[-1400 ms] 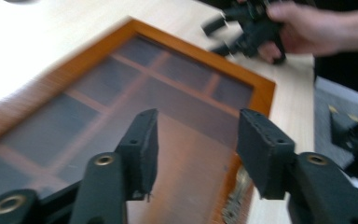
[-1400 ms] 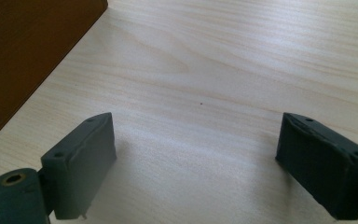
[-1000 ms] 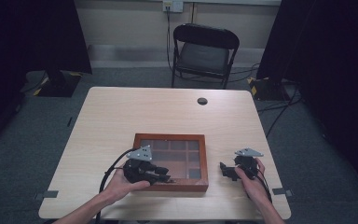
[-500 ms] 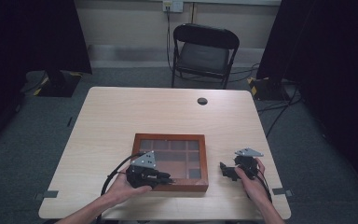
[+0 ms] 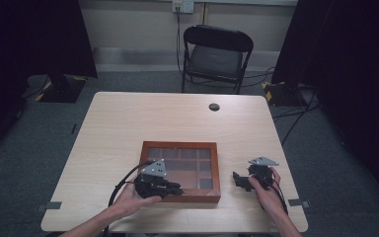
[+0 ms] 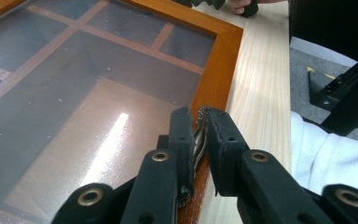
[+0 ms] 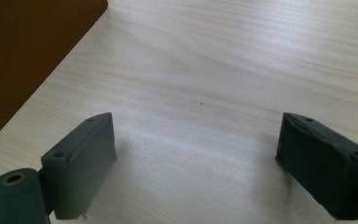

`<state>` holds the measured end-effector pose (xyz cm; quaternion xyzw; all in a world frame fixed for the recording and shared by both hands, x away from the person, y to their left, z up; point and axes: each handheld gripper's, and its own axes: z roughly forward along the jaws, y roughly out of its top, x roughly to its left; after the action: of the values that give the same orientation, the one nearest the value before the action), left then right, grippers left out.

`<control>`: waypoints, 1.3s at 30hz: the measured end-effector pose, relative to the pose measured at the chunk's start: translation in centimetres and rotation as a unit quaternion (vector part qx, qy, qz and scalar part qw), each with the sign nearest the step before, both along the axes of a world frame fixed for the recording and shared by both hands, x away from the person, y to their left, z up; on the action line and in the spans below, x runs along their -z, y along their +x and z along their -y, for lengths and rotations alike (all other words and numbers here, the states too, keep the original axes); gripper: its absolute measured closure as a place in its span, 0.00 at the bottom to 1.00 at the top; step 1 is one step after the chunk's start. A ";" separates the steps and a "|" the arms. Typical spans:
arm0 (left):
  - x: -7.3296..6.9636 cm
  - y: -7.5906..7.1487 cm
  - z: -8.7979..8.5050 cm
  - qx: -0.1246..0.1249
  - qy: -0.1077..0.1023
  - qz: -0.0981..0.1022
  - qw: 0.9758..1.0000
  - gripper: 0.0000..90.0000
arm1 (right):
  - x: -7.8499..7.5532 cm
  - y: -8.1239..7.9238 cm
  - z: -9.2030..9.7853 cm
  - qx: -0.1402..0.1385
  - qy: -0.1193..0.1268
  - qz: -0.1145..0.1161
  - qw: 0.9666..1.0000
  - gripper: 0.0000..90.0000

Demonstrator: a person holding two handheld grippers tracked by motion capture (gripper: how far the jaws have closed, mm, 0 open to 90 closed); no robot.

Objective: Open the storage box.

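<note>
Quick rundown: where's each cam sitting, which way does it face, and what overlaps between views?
High view: above the person's side, looking forward and down at table, box, both hands.
Left gripper view: on left tool, looking over the box lid; jaws pinch a metal clasp.
Right gripper view: on right tool, facing bare table, jaws open.
Shared: the box.

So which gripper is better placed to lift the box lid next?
Left. The left gripper has just closed its jaws on the small metal latch at the wooden box front edge; the right gripper sits open over bare table.
</note>
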<state>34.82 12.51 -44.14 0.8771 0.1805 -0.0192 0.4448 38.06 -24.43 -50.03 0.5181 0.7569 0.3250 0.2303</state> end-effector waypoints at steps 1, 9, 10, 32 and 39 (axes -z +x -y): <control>-0.2 0.1 -0.1 0.003 0.003 -0.004 1.000 0.90 | 0.0 0.0 0.0 0.000 0.000 0.000 1.000 0.12; -0.9 0.2 -0.1 0.002 -0.004 -0.016 1.000 0.90 | 0.0 0.0 0.0 0.000 0.000 0.000 1.000 0.12; -1.0 0.3 -0.2 0.005 -0.004 -0.017 1.000 0.90 | 0.0 0.0 0.0 0.000 0.000 0.000 1.000 0.12; -3.6 1.5 -0.2 0.011 -0.017 -0.040 0.999 0.90 | 0.0 0.0 0.0 -0.002 0.000 0.000 1.000 0.12; -4.1 1.6 0.0 0.013 -0.003 -0.039 0.999 0.90 | 0.0 0.0 0.0 -0.002 0.000 0.000 1.000 0.12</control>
<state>36.44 12.48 -40.06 0.8766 0.1867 -0.0596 0.4396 38.10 -24.46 -50.03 0.5164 0.7581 0.3255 0.2297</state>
